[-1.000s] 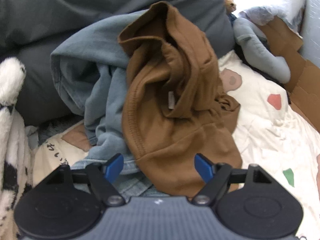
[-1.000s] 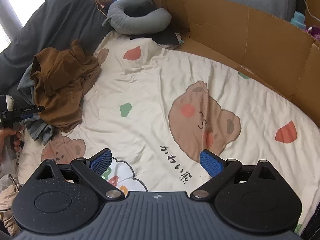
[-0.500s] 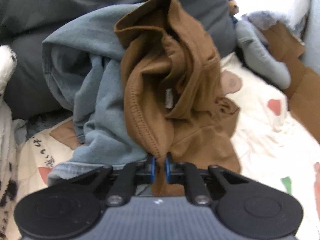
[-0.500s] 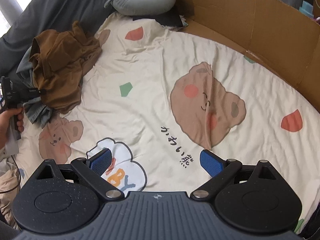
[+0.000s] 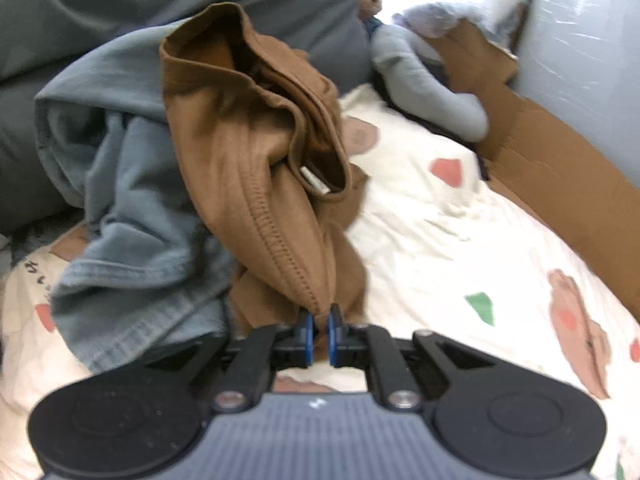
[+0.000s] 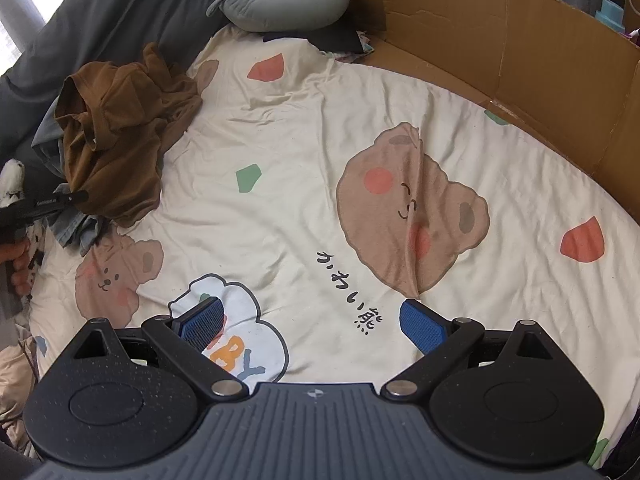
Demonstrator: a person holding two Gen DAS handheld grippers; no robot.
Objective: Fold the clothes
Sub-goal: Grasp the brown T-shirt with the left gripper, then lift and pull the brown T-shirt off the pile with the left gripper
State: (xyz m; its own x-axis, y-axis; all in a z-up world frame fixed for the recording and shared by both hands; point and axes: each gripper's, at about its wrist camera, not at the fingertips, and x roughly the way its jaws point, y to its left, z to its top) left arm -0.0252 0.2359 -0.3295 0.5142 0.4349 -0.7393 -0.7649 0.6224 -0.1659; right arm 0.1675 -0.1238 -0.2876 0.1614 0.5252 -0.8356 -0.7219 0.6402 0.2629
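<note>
The right gripper (image 6: 312, 320) hangs over the bear-print sheet (image 6: 320, 184) with its blue pads spread wide and nothing between them. Off to its left, the left gripper (image 5: 319, 334) has its pads pinched tight on the stitched hem of the brown shirt (image 5: 256, 168), which rises in a crumpled heap from the pinch. The shirt lies partly on a blue-grey garment (image 5: 120, 184) at the sheet's left edge, both resting against a dark grey cushion (image 6: 100, 12). A hand (image 6: 18, 258) shows at the far left edge. Beyond, a grey neck pillow (image 6: 280, 4) sits at the head of the sheet, and cardboard (image 6: 520, 60) walls the right side.
</note>
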